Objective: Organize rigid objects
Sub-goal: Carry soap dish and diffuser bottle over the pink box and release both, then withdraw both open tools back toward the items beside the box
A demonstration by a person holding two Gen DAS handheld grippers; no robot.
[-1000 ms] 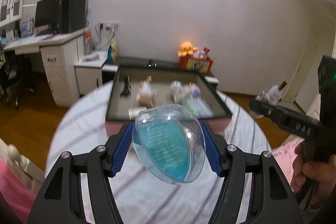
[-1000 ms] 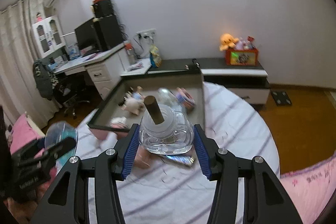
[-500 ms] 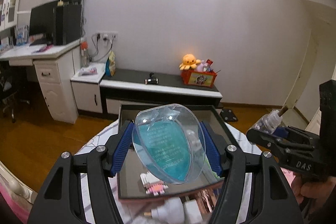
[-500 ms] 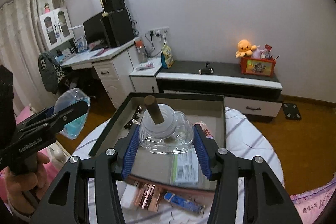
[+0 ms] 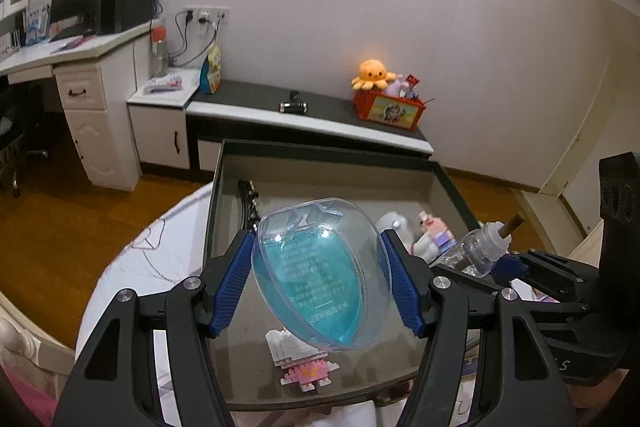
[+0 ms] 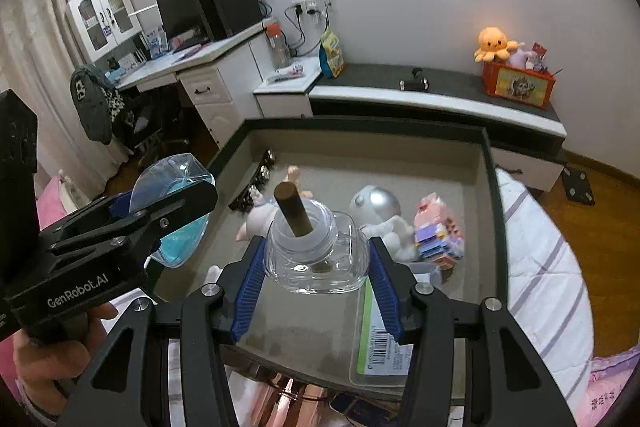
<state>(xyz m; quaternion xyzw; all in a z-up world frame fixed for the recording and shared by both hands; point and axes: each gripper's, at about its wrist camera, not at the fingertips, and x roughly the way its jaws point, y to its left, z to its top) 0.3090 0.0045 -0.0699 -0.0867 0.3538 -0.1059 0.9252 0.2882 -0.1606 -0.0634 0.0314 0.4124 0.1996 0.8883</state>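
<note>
My left gripper (image 5: 320,281) is shut on a clear egg-shaped plastic case with a blue insert (image 5: 320,275) and holds it above the near left part of a dark shallow tray (image 5: 320,149). My right gripper (image 6: 316,269) is shut on a clear glass bottle with a brown wick stick (image 6: 316,251) and holds it above the near middle of the tray (image 6: 486,187). The case also shows at the left in the right wrist view (image 6: 176,211). The bottle shows at the right in the left wrist view (image 5: 478,249).
In the tray lie a pink block figure (image 5: 300,359), a silver-and-white toy (image 6: 380,215), a pastel block toy (image 6: 438,235), a doll (image 6: 280,207), a black chain (image 5: 248,203) and a clear labelled packet (image 6: 380,351). The tray sits on a striped round table (image 6: 536,267).
Both grippers have moved forward and down over the tray, still holding the case and the bottle. The tray looks closer and fills more of both views.
</note>
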